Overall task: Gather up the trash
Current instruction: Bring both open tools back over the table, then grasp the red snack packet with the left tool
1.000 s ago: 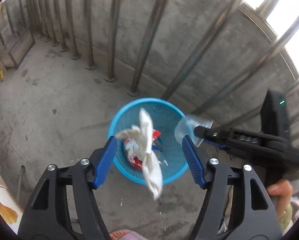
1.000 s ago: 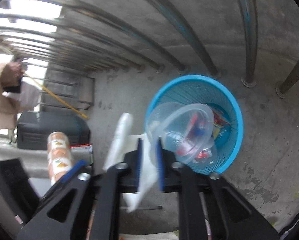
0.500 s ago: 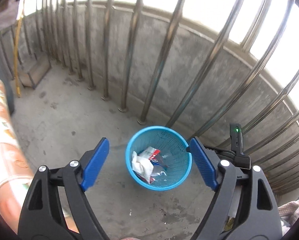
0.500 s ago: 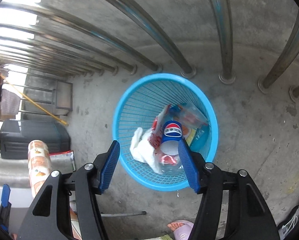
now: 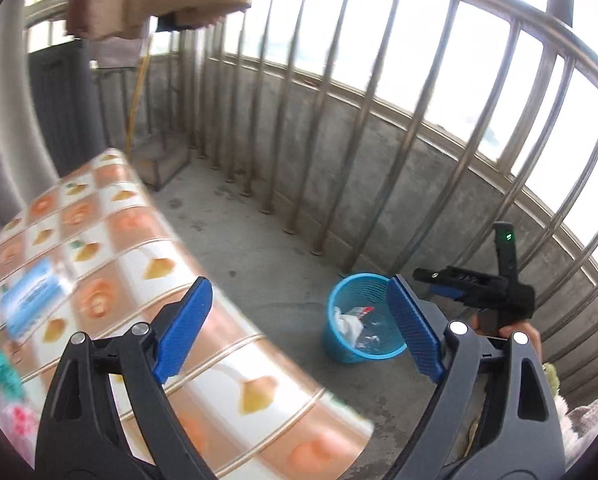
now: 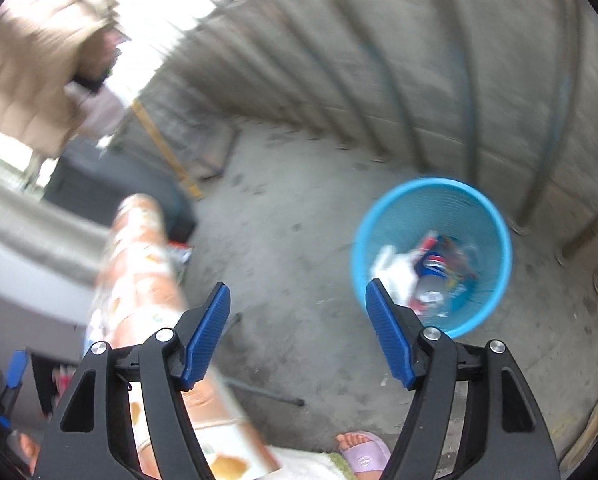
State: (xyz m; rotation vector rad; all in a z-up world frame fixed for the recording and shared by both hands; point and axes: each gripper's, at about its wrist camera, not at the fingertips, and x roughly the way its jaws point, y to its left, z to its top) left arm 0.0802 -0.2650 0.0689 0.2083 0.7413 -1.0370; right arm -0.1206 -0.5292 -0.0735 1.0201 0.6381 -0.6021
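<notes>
Both grippers gape beside the table edge (image 5: 203, 264), basket (image 5: 339, 348) apart.

Daylight pours in from ahead of the left gripper (image 5: 299, 330), through the railing (image 5: 379, 92), where the sky burns out to plain white glare. The concrete floor (image 5: 267, 256) lies evenly lit, with soft, faint shadows. Both views bend strongly at the rim, curving the bars, and dark corners ring each frame. The left view is fairly sharp ahead, though the patterned tablecloth (image 5: 99, 264) smears. The right view is streaked with motion blur: the blue basket (image 6: 433, 256) ahead of the right gripper (image 6: 297, 332) is soft, and the upper-left is washed out
</notes>
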